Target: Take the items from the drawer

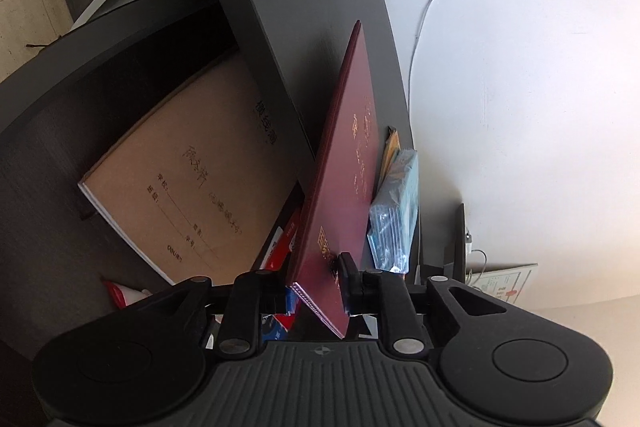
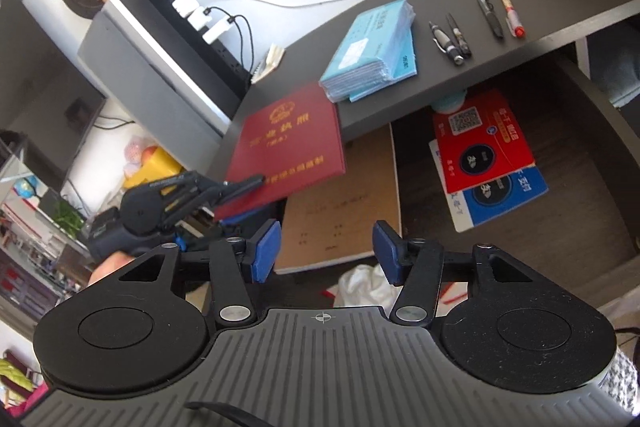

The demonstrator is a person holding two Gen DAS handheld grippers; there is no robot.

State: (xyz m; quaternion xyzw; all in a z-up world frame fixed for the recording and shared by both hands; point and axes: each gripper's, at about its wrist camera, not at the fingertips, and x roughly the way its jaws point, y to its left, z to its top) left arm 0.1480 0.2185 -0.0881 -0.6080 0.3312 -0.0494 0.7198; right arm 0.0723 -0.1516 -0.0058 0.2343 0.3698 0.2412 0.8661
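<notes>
Red folder (image 2: 286, 143) clamped in left tool (image 2: 256, 183) over table (image 2: 460, 23) edge.
Right tool (image 2: 326, 253) hangs released above open drawer (image 2: 560, 187), beside 4 pens (image 2: 476, 23).

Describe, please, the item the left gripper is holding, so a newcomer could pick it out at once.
Start at the dark desk above the open drawer. At the desk's edge, beside the blue packet stack, the left gripper pinches a corner of a dark red folder. It alone is maroon with gold lettering and an emblem.
</notes>
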